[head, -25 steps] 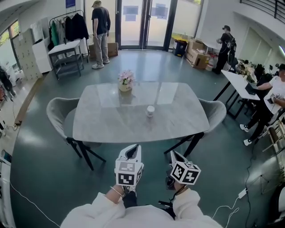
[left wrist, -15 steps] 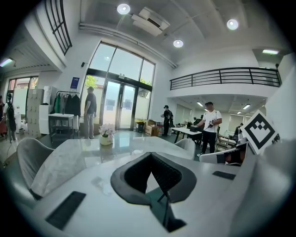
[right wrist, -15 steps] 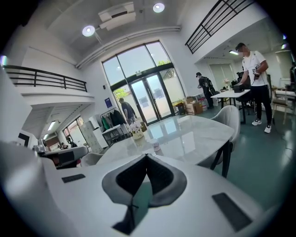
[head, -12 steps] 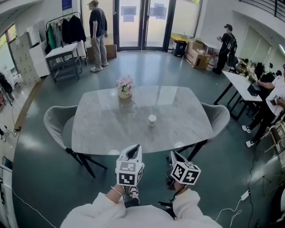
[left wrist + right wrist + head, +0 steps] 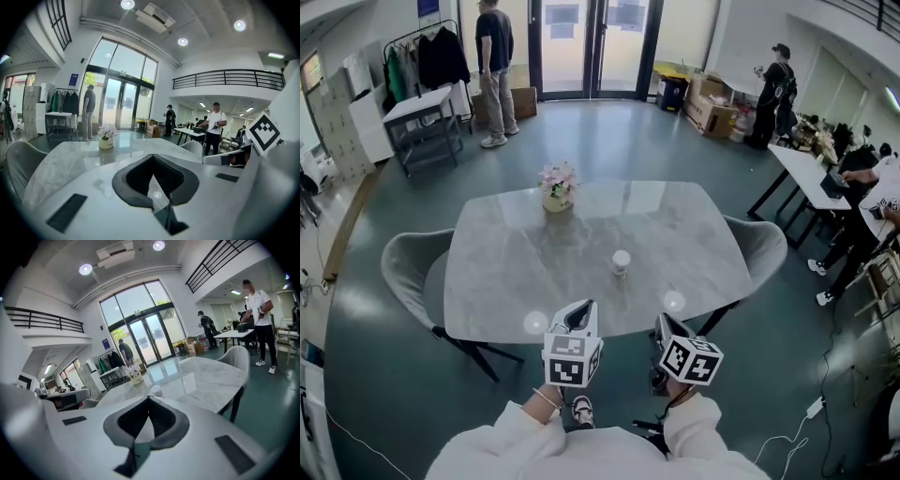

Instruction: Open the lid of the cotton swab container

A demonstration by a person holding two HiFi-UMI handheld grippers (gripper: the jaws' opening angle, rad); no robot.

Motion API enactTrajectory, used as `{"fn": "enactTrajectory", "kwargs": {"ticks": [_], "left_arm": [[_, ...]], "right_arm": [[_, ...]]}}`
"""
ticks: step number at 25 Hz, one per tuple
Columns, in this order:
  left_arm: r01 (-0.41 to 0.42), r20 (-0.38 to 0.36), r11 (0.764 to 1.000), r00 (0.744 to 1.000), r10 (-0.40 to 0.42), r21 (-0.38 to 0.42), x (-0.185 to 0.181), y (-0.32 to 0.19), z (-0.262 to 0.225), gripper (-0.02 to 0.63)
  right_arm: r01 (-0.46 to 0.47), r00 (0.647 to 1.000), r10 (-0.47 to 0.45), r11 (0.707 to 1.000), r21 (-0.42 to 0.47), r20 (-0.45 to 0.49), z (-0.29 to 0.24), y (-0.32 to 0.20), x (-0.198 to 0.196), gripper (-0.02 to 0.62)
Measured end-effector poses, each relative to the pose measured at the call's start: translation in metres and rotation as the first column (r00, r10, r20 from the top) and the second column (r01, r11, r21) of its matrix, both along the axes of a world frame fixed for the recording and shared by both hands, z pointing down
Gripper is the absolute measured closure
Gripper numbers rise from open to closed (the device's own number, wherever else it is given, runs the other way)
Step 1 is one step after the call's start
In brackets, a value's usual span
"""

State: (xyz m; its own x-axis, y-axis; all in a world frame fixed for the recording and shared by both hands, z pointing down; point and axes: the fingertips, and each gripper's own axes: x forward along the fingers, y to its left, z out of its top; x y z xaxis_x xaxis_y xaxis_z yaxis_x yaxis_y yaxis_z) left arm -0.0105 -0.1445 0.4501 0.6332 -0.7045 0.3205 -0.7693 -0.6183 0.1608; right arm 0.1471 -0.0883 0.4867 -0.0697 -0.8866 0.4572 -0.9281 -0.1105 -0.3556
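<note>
left gripper (image 5: 581,311), right gripper (image 5: 664,324): both clenched, empty, at the near table (image 5: 487,281) edge. container (image 5: 621,262): ahead of both, well apart, lid apparently on. done: nothing. left: reach, grip, open.

cotton swab container (image 5: 621,262) is being shown too small for lid detail; table (image 5: 516,272) near edge is being partly covered by left gripper (image 5: 579,315) and right gripper (image 5: 666,326).

Marble table (image 5: 516,262), grey chairs (image 5: 403,267), teal floor (image 5: 609,141), glass doors (image 5: 581,42)
</note>
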Motion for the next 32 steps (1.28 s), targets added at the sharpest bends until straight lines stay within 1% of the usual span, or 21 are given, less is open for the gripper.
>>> {"fn": "enactTrajectory", "kwargs": {"ticks": [7,15,24,29,32], "left_arm": [[-0.016,-0.024,1.000,1.000,0.016,-0.019,0.007,-0.030,0.005,0.598],[-0.027,-0.033,0.998,0.999,0.025,-0.058,0.011,-0.049,0.021,0.598],[-0.034,-0.013,0.995,0.999,0.033,-0.092,0.020,-0.056,0.033,0.598],[-0.022,-0.008,0.994,1.000,0.021,-0.104,0.032,-0.066,0.035,0.598],[-0.008,-0.007,0.996,1.000,0.007,-0.090,0.036,-0.075,0.025,0.598]], "right_arm": [[-0.024,1.000,0.023,1.000,-0.019,-0.015,0.004,-0.023,0.007,0.537],[-0.034,0.999,0.033,0.998,-0.048,-0.021,0.013,-0.038,0.008,0.537],[-0.049,0.999,0.049,0.996,-0.070,-0.006,0.022,-0.042,0.019,0.537],[-0.032,0.999,0.032,0.997,-0.073,0.001,0.022,-0.056,0.032,0.537],[-0.016,1.000,0.016,0.998,-0.058,-0.002,0.013,-0.069,0.039,0.537]]}}
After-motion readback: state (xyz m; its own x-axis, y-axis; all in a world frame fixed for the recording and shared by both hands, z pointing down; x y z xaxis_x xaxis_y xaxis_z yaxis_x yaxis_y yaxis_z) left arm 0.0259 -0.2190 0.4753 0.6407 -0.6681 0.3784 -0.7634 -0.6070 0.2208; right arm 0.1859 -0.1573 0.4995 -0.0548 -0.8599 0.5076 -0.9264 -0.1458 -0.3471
